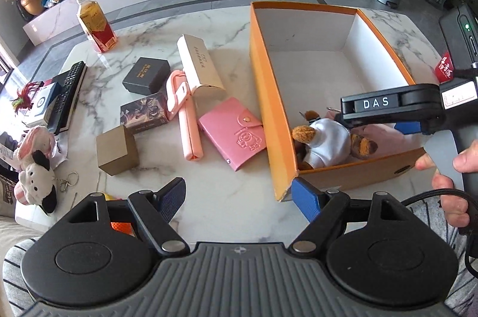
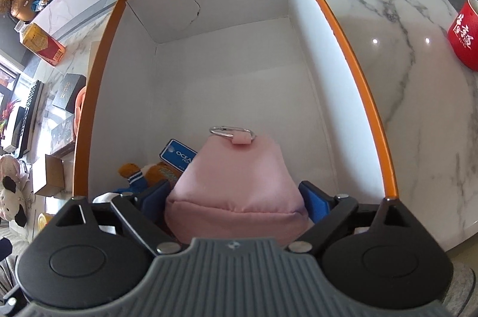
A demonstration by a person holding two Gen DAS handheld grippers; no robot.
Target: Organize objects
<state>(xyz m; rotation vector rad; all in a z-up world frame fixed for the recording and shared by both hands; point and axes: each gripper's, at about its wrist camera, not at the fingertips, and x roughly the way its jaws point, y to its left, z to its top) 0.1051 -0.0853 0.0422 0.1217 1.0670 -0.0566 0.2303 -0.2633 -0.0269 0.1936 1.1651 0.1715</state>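
Mostly, the marble counter (image 1: 221, 191) is still cluttered. The orange box (image 1: 270, 95) at its right holds only a teddy bear (image 1: 324, 142) in its near left corner. Beside the bear, the right hand-held gripper (image 2: 236, 196) pinches a pink pouch (image 2: 236, 182) low inside. Left of the box, a pink wallet (image 1: 233, 131), selfie stick (image 1: 182, 113) and small cartons wait. The left hand-held gripper (image 1: 239, 200) hovers spread, empty.

The box (image 1: 270, 95) is orange outside and white inside. The table (image 1: 209, 27) is white marble with grey veins. The wallet (image 1: 231, 133) and pouch (image 2: 236, 185) are pink, the cup (image 2: 464, 33) red with white lettering, the jaws' pads blue.
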